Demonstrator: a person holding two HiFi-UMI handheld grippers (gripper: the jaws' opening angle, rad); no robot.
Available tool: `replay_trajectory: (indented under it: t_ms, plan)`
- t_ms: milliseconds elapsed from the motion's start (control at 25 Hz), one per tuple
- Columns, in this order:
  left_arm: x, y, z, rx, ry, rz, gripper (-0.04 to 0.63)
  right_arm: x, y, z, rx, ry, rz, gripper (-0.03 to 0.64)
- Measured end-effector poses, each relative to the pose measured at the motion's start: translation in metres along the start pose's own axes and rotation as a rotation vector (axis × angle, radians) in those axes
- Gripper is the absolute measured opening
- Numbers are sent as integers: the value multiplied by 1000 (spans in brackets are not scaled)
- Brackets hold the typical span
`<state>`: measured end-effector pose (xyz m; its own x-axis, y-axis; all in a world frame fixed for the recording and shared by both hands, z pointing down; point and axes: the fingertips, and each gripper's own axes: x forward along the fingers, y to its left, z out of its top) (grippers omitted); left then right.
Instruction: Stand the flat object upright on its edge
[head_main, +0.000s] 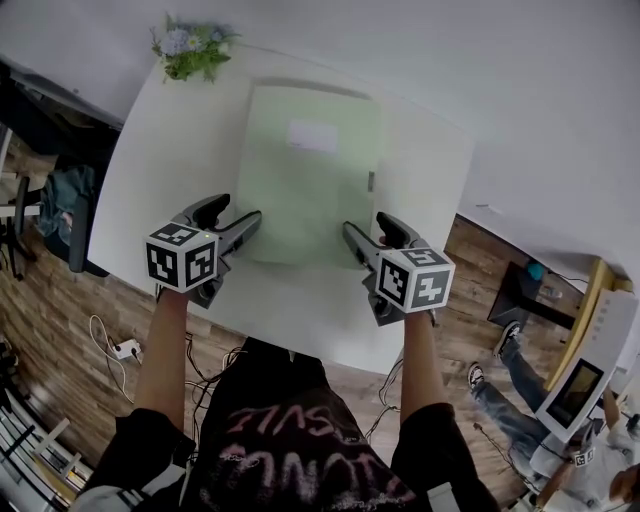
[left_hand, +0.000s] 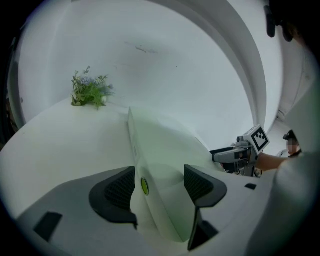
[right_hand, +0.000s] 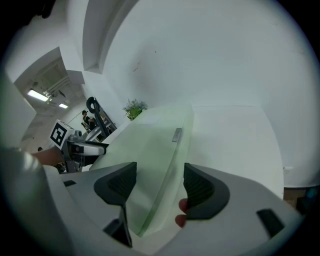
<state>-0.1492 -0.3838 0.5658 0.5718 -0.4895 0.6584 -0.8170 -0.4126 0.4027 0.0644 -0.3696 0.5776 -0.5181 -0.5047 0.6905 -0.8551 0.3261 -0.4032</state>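
A flat pale green folder (head_main: 310, 180) lies on the white table (head_main: 150, 170), a white label on its far half. My left gripper (head_main: 240, 210) is at the folder's near left corner and my right gripper (head_main: 365, 224) at its near right corner. In the left gripper view the folder (left_hand: 165, 150) passes between the open jaws of the left gripper (left_hand: 159, 182), with a gap at the right pad. In the right gripper view the folder's edge (right_hand: 150, 145) runs between the spread jaws of the right gripper (right_hand: 159, 182), and neither pad presses on it.
A small pot of green and blue flowers (head_main: 190, 48) stands at the table's far left corner. A wall rises behind the table. The table's near edge is just below both grippers. Wooden floor, cables and people lie beyond the table's sides.
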Motion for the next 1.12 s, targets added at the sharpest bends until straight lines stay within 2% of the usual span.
replay_trajectory:
  t_ms: [440,800,1000,1120]
  plan:
    - [11,0,-8,-89,79,-72,333,10,3,-8,139,85,94,287]
    - [22,-1,-10,-138,129,-130,333,15,1,-9,160,153,107,288]
    - [25,-3,-10,-118,182,-117,333,18,0,-9,161,166,107,288]
    - [26,-4,-11,-119,184,-119,333,16,-2,-11,155,165,91,288]
